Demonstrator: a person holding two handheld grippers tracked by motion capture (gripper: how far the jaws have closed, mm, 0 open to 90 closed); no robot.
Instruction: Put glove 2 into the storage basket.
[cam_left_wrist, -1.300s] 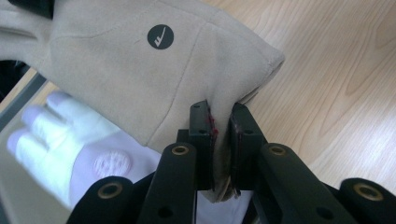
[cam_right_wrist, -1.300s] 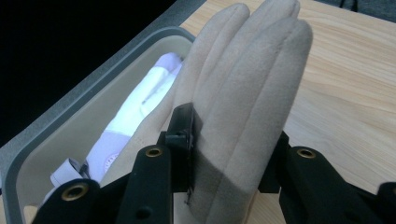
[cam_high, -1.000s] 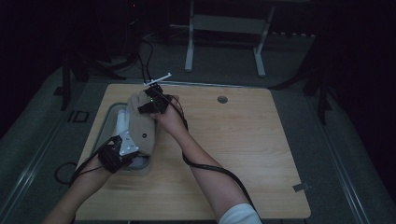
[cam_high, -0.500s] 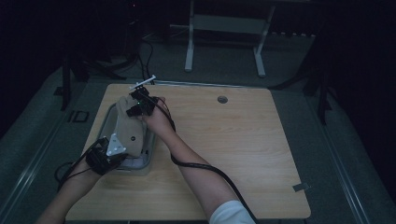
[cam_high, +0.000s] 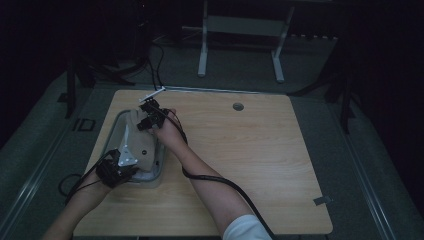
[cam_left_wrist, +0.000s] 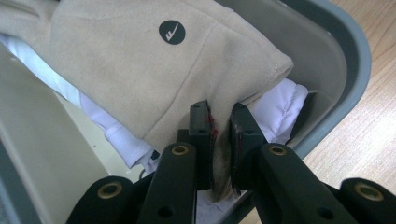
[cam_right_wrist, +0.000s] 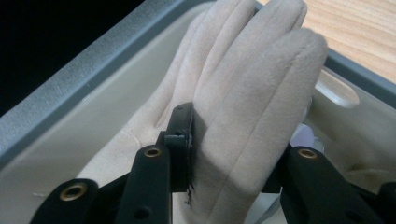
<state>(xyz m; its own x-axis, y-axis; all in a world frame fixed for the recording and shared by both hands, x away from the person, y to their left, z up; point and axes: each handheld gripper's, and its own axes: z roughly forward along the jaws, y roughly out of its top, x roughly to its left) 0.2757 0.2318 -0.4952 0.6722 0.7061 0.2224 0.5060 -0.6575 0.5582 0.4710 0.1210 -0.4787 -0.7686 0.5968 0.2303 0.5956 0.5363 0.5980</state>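
Observation:
A beige suede glove (cam_high: 141, 145) with a round black logo (cam_left_wrist: 172, 32) lies stretched over a grey tray (cam_high: 114, 131) at the table's left. My left gripper (cam_high: 125, 159) is at the tray's near end, and in the left gripper view it (cam_left_wrist: 220, 116) is shut on the glove's cuff edge. At the tray's far end, my right gripper (cam_high: 148, 118) is shut on the glove's fingers (cam_right_wrist: 252, 70), which hide its right jaw tip (cam_right_wrist: 233, 140). White cloth (cam_left_wrist: 282, 105) lies under the glove inside the tray.
The tray's grey rim (cam_left_wrist: 357, 60) borders the wooden table (cam_high: 260, 150) to its right. A round grommet hole (cam_high: 238, 106) sits near the far edge. A small white strip (cam_high: 151, 93) lies at the table's far left edge. A metal stand (cam_high: 202, 50) is on the floor beyond.
Both hands have moved left and down, bringing the glove lower over the tray. Both grips on the glove stay as they were.

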